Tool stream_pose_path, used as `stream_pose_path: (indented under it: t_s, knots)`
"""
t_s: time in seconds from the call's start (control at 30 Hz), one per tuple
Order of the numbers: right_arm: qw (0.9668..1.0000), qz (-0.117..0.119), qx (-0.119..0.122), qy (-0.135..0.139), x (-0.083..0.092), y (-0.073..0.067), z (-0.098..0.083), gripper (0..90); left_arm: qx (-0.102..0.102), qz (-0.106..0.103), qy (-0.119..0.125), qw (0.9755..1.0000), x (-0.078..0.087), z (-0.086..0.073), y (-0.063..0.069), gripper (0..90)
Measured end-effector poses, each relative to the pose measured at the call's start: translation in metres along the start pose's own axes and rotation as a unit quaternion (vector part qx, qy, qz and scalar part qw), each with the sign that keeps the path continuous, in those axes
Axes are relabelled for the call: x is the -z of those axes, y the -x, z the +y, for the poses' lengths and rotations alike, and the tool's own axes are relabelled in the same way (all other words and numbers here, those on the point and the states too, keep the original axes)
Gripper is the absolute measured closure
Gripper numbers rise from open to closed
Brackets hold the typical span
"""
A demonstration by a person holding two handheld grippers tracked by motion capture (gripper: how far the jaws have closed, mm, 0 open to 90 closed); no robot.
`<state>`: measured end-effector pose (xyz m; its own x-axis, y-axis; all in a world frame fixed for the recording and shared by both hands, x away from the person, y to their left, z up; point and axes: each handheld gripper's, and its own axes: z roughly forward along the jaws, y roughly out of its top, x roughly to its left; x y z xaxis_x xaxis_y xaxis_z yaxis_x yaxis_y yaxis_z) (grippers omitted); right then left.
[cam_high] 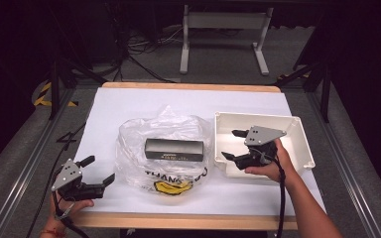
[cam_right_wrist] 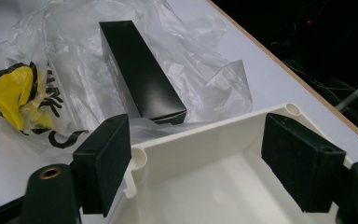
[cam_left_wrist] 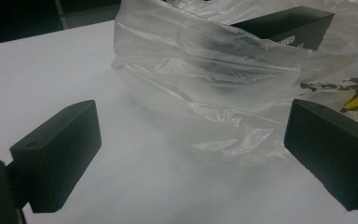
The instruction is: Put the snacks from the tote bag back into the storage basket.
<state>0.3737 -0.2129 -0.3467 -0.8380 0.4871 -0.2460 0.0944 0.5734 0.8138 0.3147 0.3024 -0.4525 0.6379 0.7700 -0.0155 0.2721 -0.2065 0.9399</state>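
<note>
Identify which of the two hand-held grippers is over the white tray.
The right hand-held gripper: it hovers over the white tray, jaws open and empty. The left hand-held gripper sits beside the plastic bag.

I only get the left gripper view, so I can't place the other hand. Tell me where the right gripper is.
Observer: The right gripper hangs over the near left corner of a white bin, which stands right of the bag.
Operator: Say whether it holds anything.
Observer: Nothing. Its jaws stand open and empty, pointed toward the box.
Operator: Report what is in the bin.
Observer: The part of its floor that shows is bare.
</note>
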Motion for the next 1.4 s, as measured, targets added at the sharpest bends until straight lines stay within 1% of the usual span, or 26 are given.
stream_pose_path:
  t_s: [0.2, 0.4, 0.47, 0.53, 0.77, 0.8, 0.87, 1.03, 1.07, 1.13, 1.17, 1.3, 1.33, 1.4]
  knots:
    - [0.9998, 0.009, 0.017, -0.01, -0.01, 0.0, 0.009, 25.3, -0.001, 0.001, 0.001, 1.0, 0.001, 0.0, 0.001, 4.7]
    - [0.9993, 0.025, 0.023, -0.015, -0.022, 0.001, 0.016, 25.4, -0.002, 0.001, -0.002, 1.0, 0.002, -0.001, 0.002, 4.7]
    - [0.9988, 0.033, 0.029, -0.021, -0.027, 0.001, 0.02, 25.4, -0.004, 0.001, -0.007, 1.0, 0.003, -0.001, 0.002, 4.7]
    - [0.9983, 0.038, 0.035, -0.026, -0.033, 0.002, 0.023, 25.9, -0.001, 0.002, 0.0, 1.0, 0.004, -0.001, 0.003, 4.7]
    - [0.9956, 0.061, 0.054, -0.046, -0.053, 0.001, 0.033, 26.5, 0.0, 0.006, -0.003, 1.0, 0.01, -0.003, 0.004, 4.8]
    - [0.9951, 0.064, 0.057, -0.049, -0.055, 0.001, 0.034, 26.6, -0.001, 0.007, 0.0, 1.0, 0.011, -0.004, 0.005, 4.8]
    - [0.9939, 0.073, 0.063, -0.053, -0.061, 0.0, 0.038, 27.0, 0.0, 0.009, -0.002, 1.0, 0.014, -0.004, 0.005, 4.8]
    - [0.9904, 0.09, 0.075, -0.073, -0.075, -0.001, 0.044, 28.0, 0.001, 0.014, 0.0, 0.9999, 0.019, -0.005, 0.006, 4.8]
    - [0.9891, 0.097, 0.079, -0.077, -0.077, -0.001, 0.045, 28.5, 0.001, 0.014, -0.001, 0.9999, 0.02, -0.006, 0.006, 4.8]
    - [0.9877, 0.101, 0.085, -0.085, -0.082, -0.001, 0.047, 28.6, 0.003, 0.016, 0.001, 0.9999, 0.021, -0.006, 0.007, 4.8]
    - [0.9868, 0.107, 0.085, -0.087, -0.085, -0.001, 0.047, 28.9, 0.003, 0.017, 0.001, 0.9999, 0.022, -0.007, 0.008, 4.9]
    - [0.9837, 0.117, 0.092, -0.1, -0.094, -0.002, 0.05, 29.7, 0.0, 0.021, 0.0, 0.9998, 0.024, -0.007, 0.008, 4.9]
    - [0.9829, 0.116, 0.096, -0.105, -0.097, -0.002, 0.05, 29.7, 0.001, 0.02, 0.001, 0.9998, 0.025, -0.007, 0.009, 4.9]
    - [0.9806, 0.122, 0.1, -0.116, -0.101, -0.003, 0.05, 29.8, 0.0, 0.022, 0.0, 0.9998, 0.025, -0.007, 0.009, 5.0]
